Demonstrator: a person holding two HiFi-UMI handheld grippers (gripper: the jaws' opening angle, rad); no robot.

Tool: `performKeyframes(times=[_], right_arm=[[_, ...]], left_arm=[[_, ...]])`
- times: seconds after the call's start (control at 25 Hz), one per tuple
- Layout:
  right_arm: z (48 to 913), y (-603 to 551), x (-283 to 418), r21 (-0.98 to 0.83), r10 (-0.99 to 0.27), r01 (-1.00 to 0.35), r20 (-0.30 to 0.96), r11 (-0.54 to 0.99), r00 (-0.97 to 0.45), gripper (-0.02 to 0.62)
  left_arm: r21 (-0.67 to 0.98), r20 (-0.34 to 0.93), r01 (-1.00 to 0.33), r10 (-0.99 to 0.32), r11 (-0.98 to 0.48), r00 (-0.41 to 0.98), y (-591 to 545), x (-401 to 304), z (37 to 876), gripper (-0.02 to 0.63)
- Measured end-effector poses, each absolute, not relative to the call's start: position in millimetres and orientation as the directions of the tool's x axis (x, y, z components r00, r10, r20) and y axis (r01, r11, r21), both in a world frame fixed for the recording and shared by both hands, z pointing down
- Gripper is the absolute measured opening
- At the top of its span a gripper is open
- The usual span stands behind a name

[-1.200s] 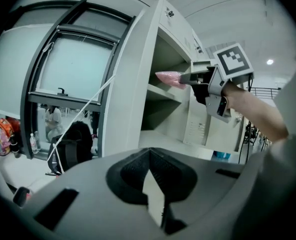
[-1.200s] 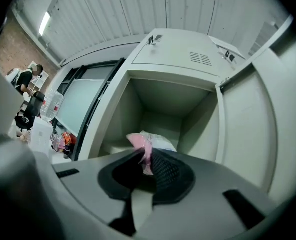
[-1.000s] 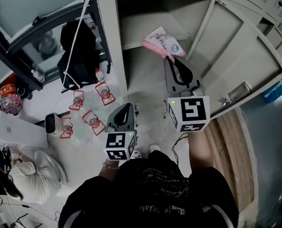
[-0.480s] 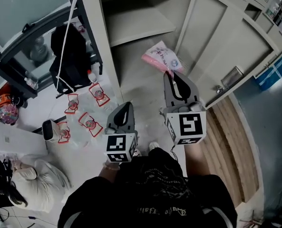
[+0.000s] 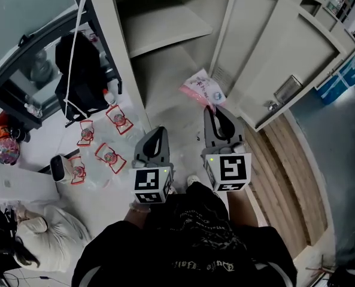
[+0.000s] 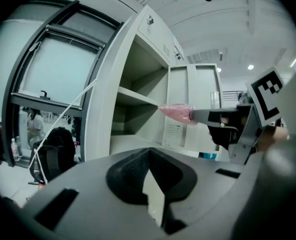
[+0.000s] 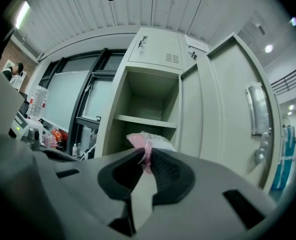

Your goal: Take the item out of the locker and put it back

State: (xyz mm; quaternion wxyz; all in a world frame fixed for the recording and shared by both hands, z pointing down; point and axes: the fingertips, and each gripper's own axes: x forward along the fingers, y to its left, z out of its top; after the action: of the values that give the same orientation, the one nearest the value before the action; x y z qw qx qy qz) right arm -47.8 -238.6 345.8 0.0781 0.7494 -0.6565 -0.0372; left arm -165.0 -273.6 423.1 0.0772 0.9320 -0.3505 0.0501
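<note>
A pink and white plastic bag [image 5: 201, 87] hangs in front of the open grey locker [image 5: 165, 34], outside it and below its shelf [image 5: 159, 28]. My right gripper [image 5: 214, 107] is shut on the bag's pink edge. In the right gripper view the bag [image 7: 150, 141] sticks out of the right gripper [image 7: 145, 154], with the locker shelf [image 7: 148, 121] beyond. To its left, my left gripper [image 5: 159, 133] is shut with nothing in it. The left gripper view shows the left gripper [image 6: 148, 151] low in front, and the bag [image 6: 175, 111] in the right gripper [image 6: 197, 116] farther right.
The locker door [image 5: 273, 58] stands open to the right. A black backpack [image 5: 81, 70] leans left of the locker. Several small red-framed items [image 5: 108, 154] and a white box [image 5: 18, 184] lie on the floor, and a person [image 5: 39, 232] sits at lower left.
My right gripper has come down and back out of the locker opening with the bag in it. The left gripper has hardly moved.
</note>
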Motion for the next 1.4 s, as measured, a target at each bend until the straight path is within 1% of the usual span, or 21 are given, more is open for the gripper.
performKeyframes(times=[0.52,0.88,1.08,1.4], right_arm=[[409,-218,-51,0.099,-0.971,-0.977,0.128,-0.188,0.199,0.035],[420,-199,-50,0.099,-0.962,-0.975,0.170,-0.201,0.216,0.035],[408,-166,-48,0.097,-0.956,-0.970,0.171,-0.223,0.237,0.035],[417,-137,-23,0.125,-0.922,-0.936,0.173,-0.328,0.346,0.036]], left_arm=[[0.090,0.134,-0.630,-0.618,-0.771,0.775,-277,-158,432,0.008],[0.109,0.142,-0.598,-0.583,-0.794,0.800,-267,-143,433,0.008],[0.133,0.138,-0.532,-0.516,-0.836,0.845,-236,-121,419,0.008],[0.119,0.159,-0.414,-0.394,-0.903,0.905,-221,-81,438,0.006]])
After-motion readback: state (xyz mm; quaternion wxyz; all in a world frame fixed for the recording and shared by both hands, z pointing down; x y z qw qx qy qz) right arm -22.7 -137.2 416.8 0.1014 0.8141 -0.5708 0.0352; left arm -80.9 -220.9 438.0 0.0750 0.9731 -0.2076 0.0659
